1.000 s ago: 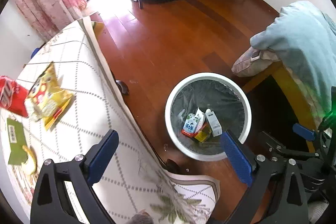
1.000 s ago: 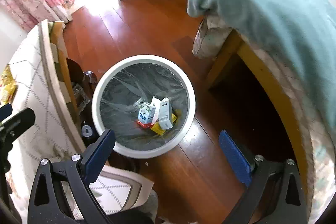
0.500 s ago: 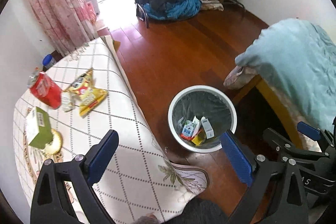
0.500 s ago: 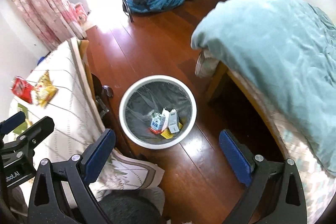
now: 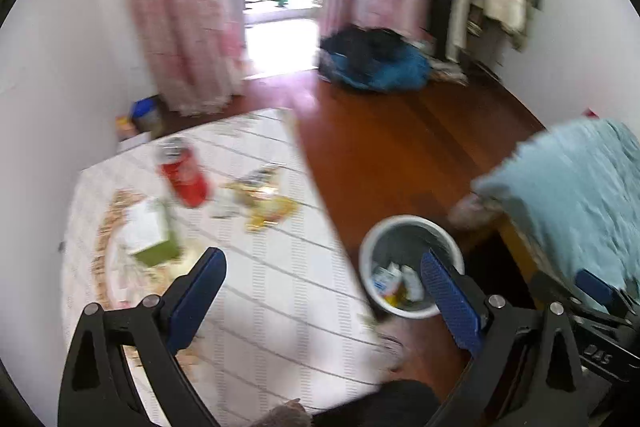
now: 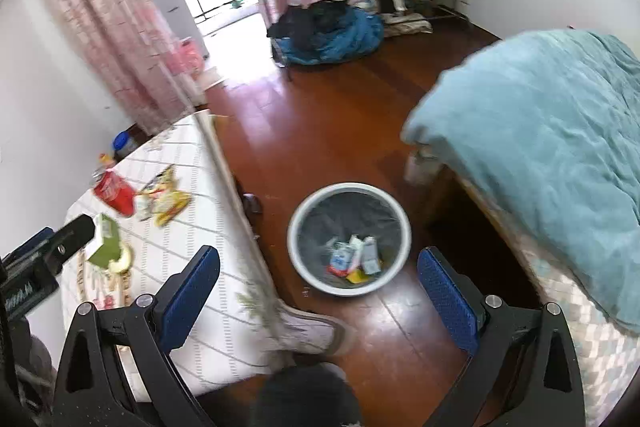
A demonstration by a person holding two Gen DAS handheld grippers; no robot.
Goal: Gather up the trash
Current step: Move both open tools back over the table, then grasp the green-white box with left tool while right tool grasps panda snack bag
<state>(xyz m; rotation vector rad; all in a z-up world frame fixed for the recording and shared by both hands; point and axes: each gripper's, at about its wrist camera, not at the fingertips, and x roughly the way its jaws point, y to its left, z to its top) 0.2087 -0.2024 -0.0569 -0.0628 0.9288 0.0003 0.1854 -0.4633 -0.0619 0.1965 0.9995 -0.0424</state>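
Red can (image 6: 114,194) tilted on far part of table, beside yellow snack wrappers (image 6: 166,198) lying flat to its right. Green box (image 6: 105,241) nearer, touching banana peel (image 6: 122,259). White round bin (image 6: 304,215) on floor right of table, black-lined, holding small cartons (image 6: 354,254).

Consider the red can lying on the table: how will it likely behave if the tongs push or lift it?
The red can appears to lie on its side, so a push would probably roll it across the tablecloth. Its smooth round wall may slip between flat pads. Whether it is empty cannot be told; if so, it is light and dents easily.
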